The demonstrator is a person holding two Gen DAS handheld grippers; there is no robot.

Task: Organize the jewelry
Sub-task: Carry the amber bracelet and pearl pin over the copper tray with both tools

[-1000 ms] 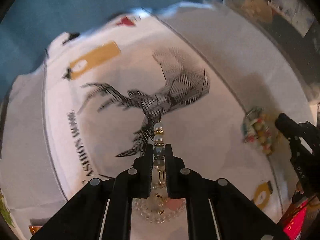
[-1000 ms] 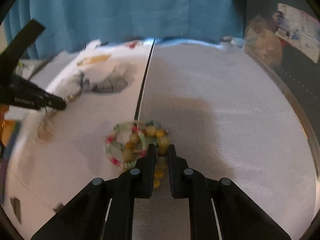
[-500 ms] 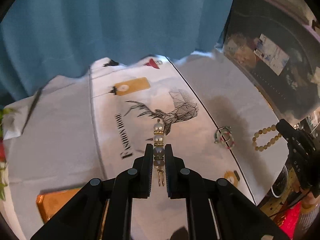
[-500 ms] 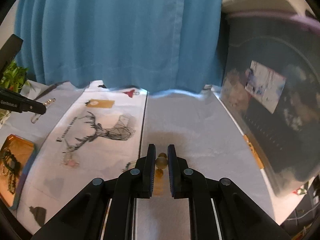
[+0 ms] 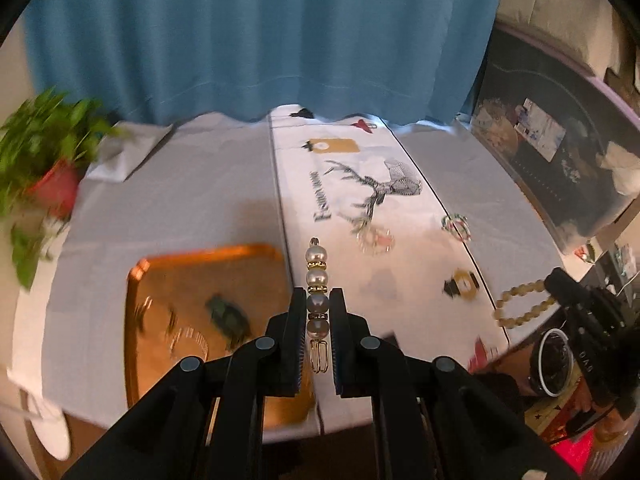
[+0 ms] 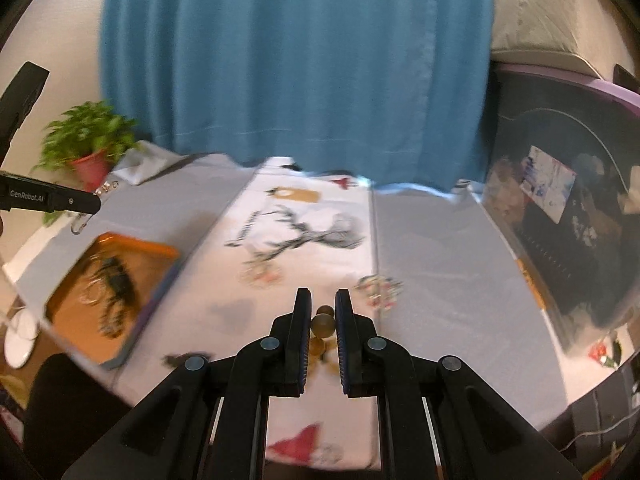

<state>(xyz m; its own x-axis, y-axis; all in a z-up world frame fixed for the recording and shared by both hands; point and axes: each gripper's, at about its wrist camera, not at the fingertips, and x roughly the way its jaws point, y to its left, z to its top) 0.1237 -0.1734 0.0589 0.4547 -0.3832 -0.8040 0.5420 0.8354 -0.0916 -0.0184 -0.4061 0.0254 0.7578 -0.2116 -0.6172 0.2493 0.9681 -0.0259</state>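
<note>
My left gripper (image 5: 318,312) is clamped on a pearl hair clip (image 5: 317,280), its row of pale beads standing up out of the narrow gap between my fingers and a gold wire loop hanging below them. I hold it in the air above the table, over the seam between the grey cloth (image 5: 180,204) and the white runner printed with a stag (image 5: 372,192). Just to the left below lies the orange tray (image 5: 168,280), with a dark green piece and some thin rings inside, blurred.

My right gripper (image 6: 323,320) pinches a yellow bead bracelet (image 6: 322,325); in the left view its loop (image 5: 520,304) hangs from my fingertips beyond the table's right edge. Two more pieces rest on the runner: a clear-and-pink beaded bracelet (image 5: 376,240) near the stag's foot, and a multicoloured bracelet (image 5: 456,226) at the runner's right border. A potted plant (image 5: 48,164) stands at the far left corner.
</note>
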